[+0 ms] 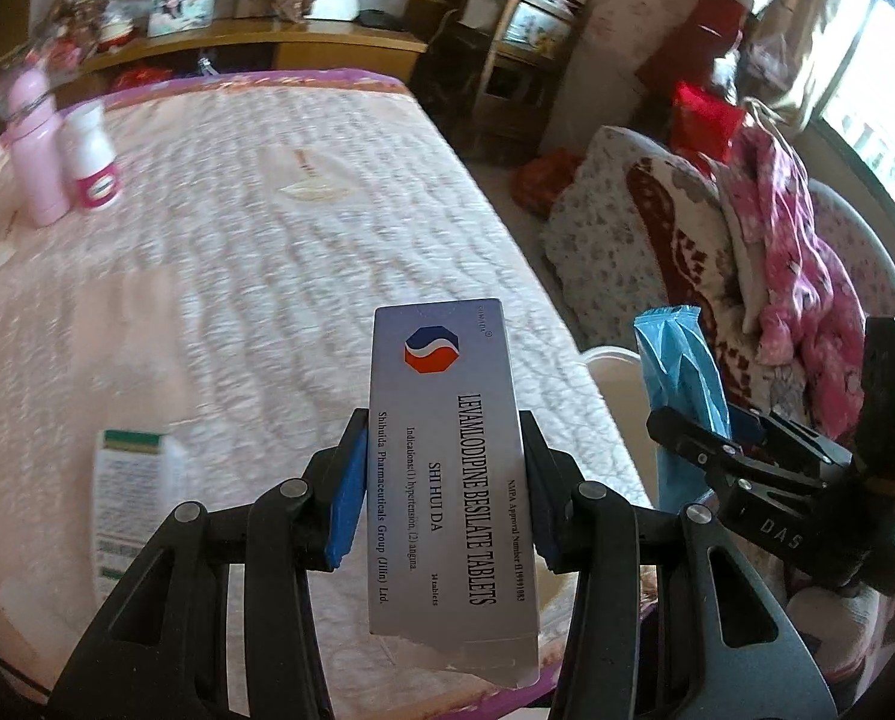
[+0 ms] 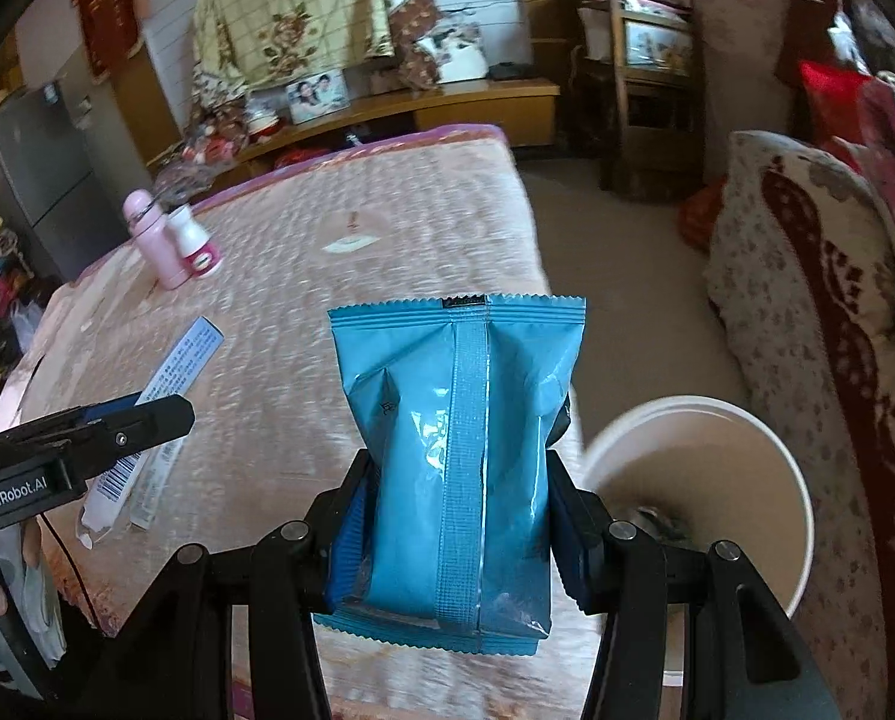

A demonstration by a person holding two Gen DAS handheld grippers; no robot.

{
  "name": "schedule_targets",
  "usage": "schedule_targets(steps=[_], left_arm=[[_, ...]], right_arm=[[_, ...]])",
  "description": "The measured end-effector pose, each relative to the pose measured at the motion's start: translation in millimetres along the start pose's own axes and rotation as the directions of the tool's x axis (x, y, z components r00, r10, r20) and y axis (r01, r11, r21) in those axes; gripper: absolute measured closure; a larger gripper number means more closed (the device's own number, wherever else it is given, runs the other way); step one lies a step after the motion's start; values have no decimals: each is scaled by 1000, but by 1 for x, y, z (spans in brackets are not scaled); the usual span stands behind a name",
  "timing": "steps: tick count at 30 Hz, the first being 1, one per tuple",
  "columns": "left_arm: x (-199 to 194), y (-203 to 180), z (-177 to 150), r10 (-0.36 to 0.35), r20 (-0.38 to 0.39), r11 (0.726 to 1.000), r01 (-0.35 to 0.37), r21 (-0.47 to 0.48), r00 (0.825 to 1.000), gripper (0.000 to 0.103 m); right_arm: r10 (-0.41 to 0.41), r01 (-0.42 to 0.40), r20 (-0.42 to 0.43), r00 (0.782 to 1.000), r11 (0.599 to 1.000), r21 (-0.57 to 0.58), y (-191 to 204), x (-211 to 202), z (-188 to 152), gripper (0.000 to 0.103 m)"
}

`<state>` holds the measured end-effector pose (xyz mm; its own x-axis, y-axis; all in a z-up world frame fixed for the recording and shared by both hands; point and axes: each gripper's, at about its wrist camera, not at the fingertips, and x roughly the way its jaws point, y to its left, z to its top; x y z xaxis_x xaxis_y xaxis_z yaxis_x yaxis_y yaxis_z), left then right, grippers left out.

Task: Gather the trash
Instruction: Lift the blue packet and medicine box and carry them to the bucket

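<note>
My left gripper (image 1: 444, 480) has blue pads (image 1: 345, 498) on a grey box (image 1: 447, 468) with a red-and-blue logo; my right (image 2: 459, 522) grips a glossy blue packet (image 2: 459, 450). The bed (image 1: 237, 252) is quilted pale pink, purple-edged; near its far corner stand a pink bottle (image 1: 36, 144) and a white one (image 1: 90, 150).

A bed (image 1: 267, 252) fills the left and centre of both views. Two bottles (image 2: 171, 240) stand touching each other near its far left side. A leaflet (image 1: 135, 492) lies flat near its front left edge. Above the bed's right front corner, the left gripper (image 1: 444, 480) holds a tablet box (image 1: 447, 456) and the right gripper (image 2: 456, 516), to its right, holds a sealed packet (image 2: 459, 456). A bucket (image 2: 771, 438) stands on the floor just right of that corner, with a draped sofa (image 2: 807, 276) beyond it. A low cabinet (image 2: 447, 102) stands behind the bed.
</note>
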<state>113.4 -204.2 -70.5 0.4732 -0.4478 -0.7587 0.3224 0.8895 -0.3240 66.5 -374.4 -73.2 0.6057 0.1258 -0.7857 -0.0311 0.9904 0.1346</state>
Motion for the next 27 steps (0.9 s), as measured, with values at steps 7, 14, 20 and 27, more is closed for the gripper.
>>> schedule_targets(steps=[7, 14, 20, 27], left_arm=[[19, -32, 2, -9, -18, 999, 10, 46, 1000, 59], [38, -65, 4, -16, -35, 995, 19, 102, 999, 59], [58, -92, 5, -24, -54, 990, 31, 139, 998, 59], [79, -119, 4, -34, -91, 985, 49, 168, 995, 59]], right_arm=[[-32, 32, 12, 999, 998, 50, -34, -11, -6, 52], [-68, 67, 12, 998, 993, 93, -67, -18, -14, 52], [-95, 94, 3, 995, 986, 136, -96, -20, -23, 52], [-118, 119, -19, 993, 977, 178, -124, -17, -35, 52]])
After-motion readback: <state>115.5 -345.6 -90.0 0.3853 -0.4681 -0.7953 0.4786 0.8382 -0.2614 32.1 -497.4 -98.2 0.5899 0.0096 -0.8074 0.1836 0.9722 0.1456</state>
